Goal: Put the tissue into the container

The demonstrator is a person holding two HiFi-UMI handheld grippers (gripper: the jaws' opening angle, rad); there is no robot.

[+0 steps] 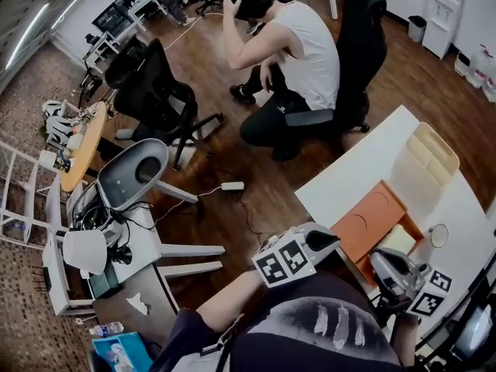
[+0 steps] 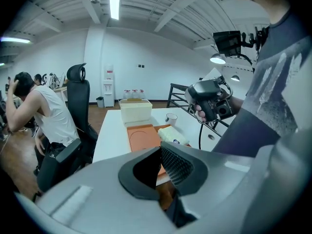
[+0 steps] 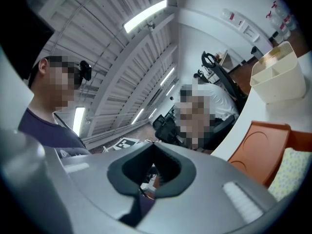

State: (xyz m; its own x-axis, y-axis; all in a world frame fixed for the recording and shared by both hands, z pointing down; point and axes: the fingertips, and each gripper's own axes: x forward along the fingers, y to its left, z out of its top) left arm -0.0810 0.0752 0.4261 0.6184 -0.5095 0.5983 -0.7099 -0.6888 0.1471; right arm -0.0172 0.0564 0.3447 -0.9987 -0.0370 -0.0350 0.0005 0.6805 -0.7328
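A pale yellow tissue pack [image 1: 399, 239] lies at the near end of an orange tray [image 1: 370, 217] on the white table [image 1: 364, 161]. A cream open-top container [image 1: 426, 157] stands beyond the tray. In the left gripper view the tissue pack [image 2: 171, 135] and container [image 2: 135, 110] lie ahead of my left gripper [image 2: 160, 148], which is shut and holds nothing. It hovers off the table's near corner [image 1: 324, 240]. My right gripper [image 1: 380, 262] is raised over the near table edge, shut [image 3: 155, 143] and holding nothing. It points away from the tissue pack [image 3: 292, 172].
A small cup [image 1: 438, 235] stands on the table right of the tray. A seated person in a white sleeveless top [image 1: 306, 45] and a black chair [image 1: 360, 45] are at the table's far side. Another black chair [image 1: 155, 91], a grey chair [image 1: 136, 173] and floor cables [image 1: 232, 186] are left.
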